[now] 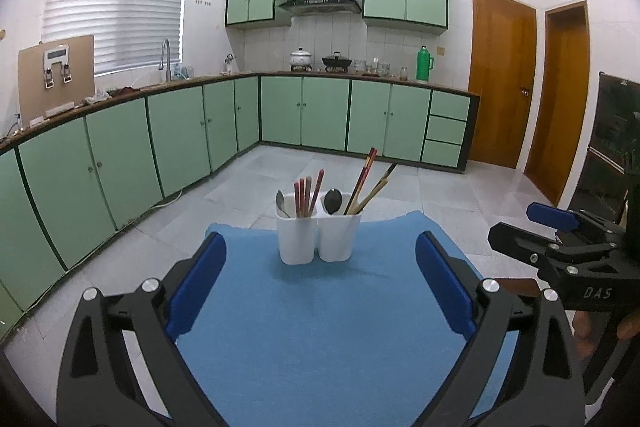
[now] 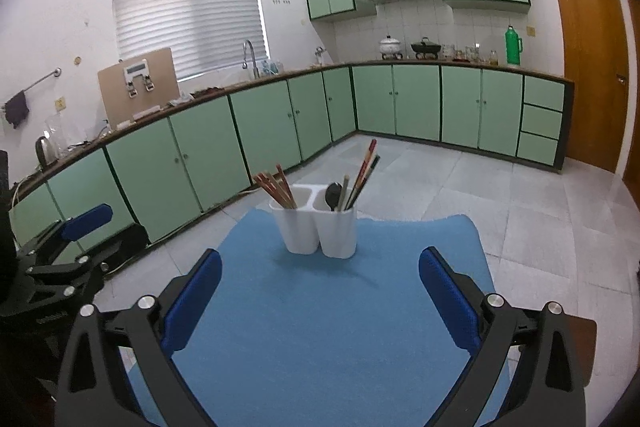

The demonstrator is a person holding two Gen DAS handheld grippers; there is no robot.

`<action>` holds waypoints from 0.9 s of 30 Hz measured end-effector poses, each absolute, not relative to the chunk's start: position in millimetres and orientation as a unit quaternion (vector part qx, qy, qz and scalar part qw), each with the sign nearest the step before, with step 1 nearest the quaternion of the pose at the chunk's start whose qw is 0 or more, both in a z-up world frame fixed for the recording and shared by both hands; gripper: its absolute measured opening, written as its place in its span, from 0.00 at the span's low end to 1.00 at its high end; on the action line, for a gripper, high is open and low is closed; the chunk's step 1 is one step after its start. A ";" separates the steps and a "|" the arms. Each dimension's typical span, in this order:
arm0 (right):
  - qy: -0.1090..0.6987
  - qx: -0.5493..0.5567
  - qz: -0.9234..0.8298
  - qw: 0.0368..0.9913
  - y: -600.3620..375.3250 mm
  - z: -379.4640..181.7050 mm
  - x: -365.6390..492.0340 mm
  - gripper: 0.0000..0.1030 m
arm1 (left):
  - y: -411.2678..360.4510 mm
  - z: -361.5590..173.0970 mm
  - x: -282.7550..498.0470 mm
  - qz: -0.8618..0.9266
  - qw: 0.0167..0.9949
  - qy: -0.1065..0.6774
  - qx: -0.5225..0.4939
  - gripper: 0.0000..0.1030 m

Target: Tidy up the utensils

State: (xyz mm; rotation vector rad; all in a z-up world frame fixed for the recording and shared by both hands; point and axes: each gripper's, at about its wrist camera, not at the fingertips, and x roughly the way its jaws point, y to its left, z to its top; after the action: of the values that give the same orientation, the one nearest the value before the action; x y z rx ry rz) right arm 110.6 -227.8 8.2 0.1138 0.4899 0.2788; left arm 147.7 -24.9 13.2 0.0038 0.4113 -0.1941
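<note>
White plastic twin-cup holder [image 1: 316,237] stands at the far edge of the blue cloth-covered table [image 1: 320,327], chopsticks and spoons upright inside, seemingly sorted. I hold my left gripper [image 1: 320,291] and right gripper [image 2: 320,301] wide apart, empty, well short.

Ahead of our jaws, the worktop's blue mat [image 1: 320,327] carries only a white two-cup utensil holder [image 1: 316,239], standing upright.

A green thermos [image 1: 424,63] and two pots [image 1: 301,58] stand on the counter [image 1: 168,85].
</note>
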 end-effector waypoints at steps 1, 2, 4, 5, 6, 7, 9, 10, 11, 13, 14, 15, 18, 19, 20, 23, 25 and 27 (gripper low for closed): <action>0.239 0.057 0.139 0.959 -227.6 10.6 108.6 0.94 | -25.0 15.0 145.2 -0.097 0.975 0.201 0.002 0.90; 0.237 0.057 0.141 0.959 -227.8 12.2 107.5 0.94 | -24.3 15.5 142.9 -0.097 0.975 0.199 0.002 0.90; 0.233 0.058 0.142 0.960 -227.9 16.0 104.0 0.94 | -25.0 17.9 140.1 -0.096 0.975 0.198 0.006 0.90; 0.232 0.058 0.143 0.961 -227.6 16.8 102.5 0.94 | -25.5 18.8 139.1 -0.095 0.976 0.198 0.007 0.90; 0.230 0.057 0.144 0.961 -227.8 18.1 100.5 0.94 | -25.8 19.9 137.5 -0.093 0.976 0.197 0.007 0.90; 0.228 0.056 0.144 0.961 -227.1 19.7 98.6 0.94 | -25.8 20.7 136.5 -0.093 0.976 0.196 0.006 0.90; 0.226 0.054 0.143 0.962 -226.5 20.9 96.9 0.94 | -25.2 22.2 134.6 -0.093 0.976 0.195 0.004 0.90; 0.224 0.054 0.144 0.962 -226.2 21.5 95.5 0.94 | -25.1 22.9 133.7 -0.092 0.977 0.194 0.003 0.90; 0.223 0.053 0.144 0.963 -225.6 21.8 94.6 0.94 | -25.3 23.4 132.7 -0.091 0.977 0.193 0.003 0.90; 0.222 0.051 0.144 0.963 -224.2 22.7 93.3 0.94 | -25.0 24.6 132.0 -0.090 0.977 0.192 0.002 0.90; 0.222 0.050 0.143 0.963 -223.8 22.7 93.1 0.94 | -25.0 24.9 131.3 -0.090 0.977 0.192 0.002 0.90; 0.222 0.050 0.143 0.963 -223.2 22.9 93.1 0.94 | -25.0 25.4 130.5 -0.089 0.977 0.191 0.001 0.90; 0.220 0.050 0.144 0.963 -221.9 23.7 92.7 0.94 | -24.7 27.3 130.9 -0.089 0.978 0.189 0.000 0.90; 0.219 0.049 0.144 0.964 -221.3 24.1 92.4 0.94 | -24.2 28.3 130.7 -0.090 0.978 0.187 -0.002 0.90; 0.219 0.049 0.144 0.964 -221.9 24.8 92.0 0.94 | -23.9 29.2 130.4 -0.091 0.979 0.185 -0.002 0.90; 0.217 0.048 0.144 0.964 -221.5 24.8 90.9 0.94 | -24.2 29.2 127.6 -0.091 0.979 0.182 -0.004 0.90; 0.217 0.047 0.143 0.965 -221.2 25.2 91.2 0.94 | -25.1 28.9 126.9 -0.091 0.979 0.182 -0.004 0.90; 0.216 0.047 0.143 0.965 -220.8 25.0 90.8 0.94 | -25.7 28.8 126.4 -0.091 0.979 0.182 -0.003 0.90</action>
State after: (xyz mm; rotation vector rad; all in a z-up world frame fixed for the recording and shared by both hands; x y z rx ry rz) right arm 90.8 -220.8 25.0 0.0944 0.4379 0.2889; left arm 126.4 -25.7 28.8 -0.0057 0.3667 -0.1836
